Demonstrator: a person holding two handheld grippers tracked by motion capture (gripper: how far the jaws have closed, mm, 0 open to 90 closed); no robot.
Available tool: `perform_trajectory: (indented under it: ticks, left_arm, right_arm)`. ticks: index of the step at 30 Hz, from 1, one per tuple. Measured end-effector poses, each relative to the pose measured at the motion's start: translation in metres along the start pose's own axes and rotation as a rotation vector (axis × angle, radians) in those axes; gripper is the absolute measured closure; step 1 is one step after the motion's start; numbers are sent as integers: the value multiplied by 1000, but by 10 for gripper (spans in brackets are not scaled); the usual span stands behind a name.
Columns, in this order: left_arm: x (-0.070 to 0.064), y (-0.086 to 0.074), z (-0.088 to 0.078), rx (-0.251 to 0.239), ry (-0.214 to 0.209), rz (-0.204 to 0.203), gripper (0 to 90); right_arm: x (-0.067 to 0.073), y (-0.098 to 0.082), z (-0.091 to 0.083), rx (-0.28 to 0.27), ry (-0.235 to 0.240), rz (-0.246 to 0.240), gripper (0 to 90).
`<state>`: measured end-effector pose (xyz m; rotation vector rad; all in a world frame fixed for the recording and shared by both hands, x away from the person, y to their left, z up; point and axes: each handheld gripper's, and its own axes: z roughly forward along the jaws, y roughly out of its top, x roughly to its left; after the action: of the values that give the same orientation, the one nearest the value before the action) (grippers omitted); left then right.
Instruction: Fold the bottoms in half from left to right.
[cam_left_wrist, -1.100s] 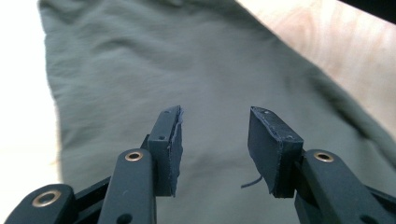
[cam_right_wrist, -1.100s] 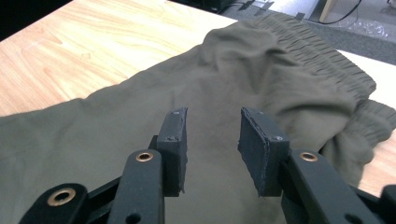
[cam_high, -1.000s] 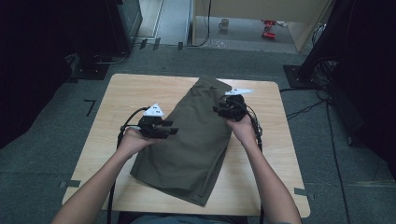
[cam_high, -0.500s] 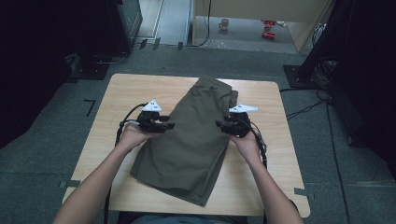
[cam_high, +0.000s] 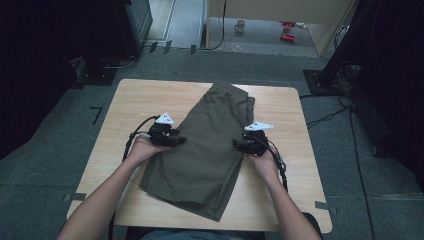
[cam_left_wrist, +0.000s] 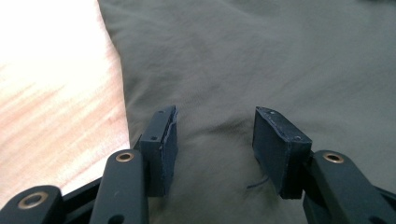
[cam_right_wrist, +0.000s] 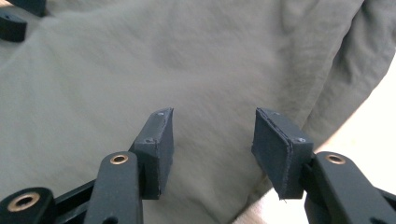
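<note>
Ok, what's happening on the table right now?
A person works a pair of olive shorts lying folded on the wooden table. The left claw sits at one side edge, the right claw at the other. Both have just been opening, jaws apart over the cloth with nothing pinched.

My pale wooden surface (cam_high: 150, 100) sits mid-frame on the grey floor (cam_high: 50, 165). At the top of the frame I see a white mug (cam_high: 240, 25) and, to its right, something red (cam_high: 287, 31). Black cables (cam_high: 330, 116) trail at right.
</note>
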<state>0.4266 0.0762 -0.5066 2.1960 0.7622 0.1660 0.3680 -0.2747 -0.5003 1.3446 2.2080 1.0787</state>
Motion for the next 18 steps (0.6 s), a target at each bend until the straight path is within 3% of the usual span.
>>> perform_trajectory:
  ticks: [8, 11, 18]
  left_arm:
    - [-8, -8, 1, -22, 30, 17, 494]
    - [-11, -11, -1, -19, 24, 4, 486]
    - [-22, -17, -8, -12, 11, -42, 486]
  right_arm:
    - [-6, -8, 11, 25, -42, -19, 469]
    - [-5, -8, 14, 19, -57, -42, 463]
    - [-2, -3, 22, 14, -81, -42, 455]
